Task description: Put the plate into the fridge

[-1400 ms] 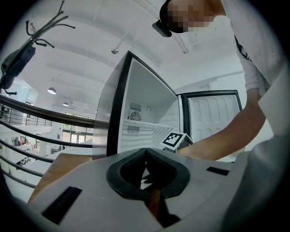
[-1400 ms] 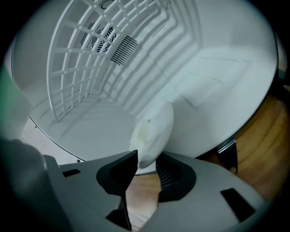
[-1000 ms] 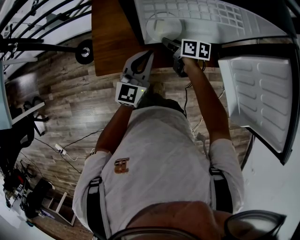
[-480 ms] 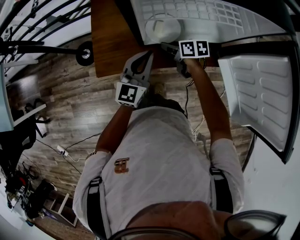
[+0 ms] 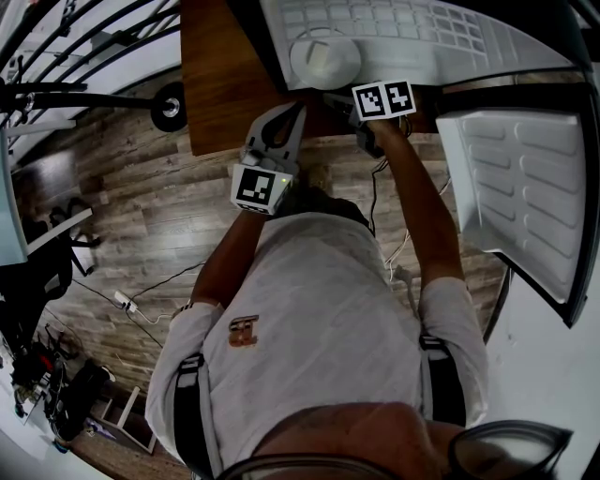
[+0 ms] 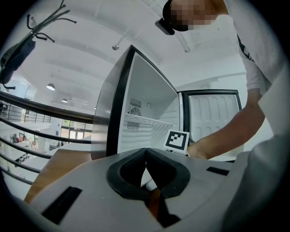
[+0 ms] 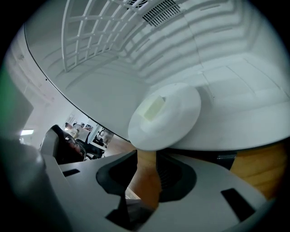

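Standing at the open fridge, a person in a white T-shirt [image 5: 309, 309] holds a grey two-jaw tool in each hand, both arms reaching forward. The left tool [image 6: 145, 152] is the nearer one, held back from the fridge over the wood-plank floor [image 5: 141, 216] beside the front edge of a brown wooden tabletop [image 5: 220, 84]. Its black pads meet at their tips, and nothing is clamped between them.

The right tool [image 7: 146, 156] reaches further, up to the front edge of the white fridge compartment [image 7: 244, 108]. Its jaws stand a narrow gap apart, and only brown wood shows through that gap. They hold nothing.

Just past those tips lies the round white plate [image 7: 174, 120], flat on the fridge's white inner floor. It sits at the front edge, toward the left front corner next to the tabletop. Whether the jaw tips touch its near rim I cannot tell. A pale rectangular piece [image 7: 153, 108] lies on the plate's face.

Behind the plate the ribbed white walls and a vent grille [image 7: 156, 11] close the compartment. Off to the right, the white moulded fridge door [image 5: 520, 187] stands swung wide open.
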Tool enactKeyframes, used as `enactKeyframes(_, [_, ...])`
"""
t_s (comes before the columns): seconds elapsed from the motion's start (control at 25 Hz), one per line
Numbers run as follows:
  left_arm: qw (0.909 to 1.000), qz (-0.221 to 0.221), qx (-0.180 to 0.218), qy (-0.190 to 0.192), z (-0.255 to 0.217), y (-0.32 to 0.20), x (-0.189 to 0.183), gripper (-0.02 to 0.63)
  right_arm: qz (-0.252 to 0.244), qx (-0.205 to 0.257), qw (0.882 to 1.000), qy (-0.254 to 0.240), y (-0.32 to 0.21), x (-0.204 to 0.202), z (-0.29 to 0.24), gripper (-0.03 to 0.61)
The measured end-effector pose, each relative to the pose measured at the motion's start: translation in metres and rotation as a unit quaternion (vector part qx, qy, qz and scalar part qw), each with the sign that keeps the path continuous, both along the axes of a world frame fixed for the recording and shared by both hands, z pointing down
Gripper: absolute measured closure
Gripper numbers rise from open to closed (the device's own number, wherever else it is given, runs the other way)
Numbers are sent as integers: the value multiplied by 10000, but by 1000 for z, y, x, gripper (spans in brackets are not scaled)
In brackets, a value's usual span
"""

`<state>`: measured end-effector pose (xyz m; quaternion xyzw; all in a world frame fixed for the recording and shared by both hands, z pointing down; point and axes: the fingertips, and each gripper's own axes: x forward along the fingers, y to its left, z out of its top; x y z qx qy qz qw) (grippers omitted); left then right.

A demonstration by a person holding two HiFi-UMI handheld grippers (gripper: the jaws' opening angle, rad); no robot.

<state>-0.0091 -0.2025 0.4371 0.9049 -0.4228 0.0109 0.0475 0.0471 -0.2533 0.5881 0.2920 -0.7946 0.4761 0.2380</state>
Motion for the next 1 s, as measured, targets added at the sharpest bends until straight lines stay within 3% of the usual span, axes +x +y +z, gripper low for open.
enactKeyframes(0.24, [10000,28,-14,29,-1,-1,2,595,-113,258,9992,279,14,8,7,441])
enactKeyframes(0.52, [10000,88,2,-11,0,-2,6,595,10,1417,9897,198,30,14,-17,506])
enactKeyframes(0.8, [9998,175,50,-2,-4,-3,12,595,399,2816,9586,-139,32,11,-76,522])
enactKeyframes(1.0, [9997,227,118,-33,-8,-2,14,595,653,3443,9361,-295,35,10,-109,528])
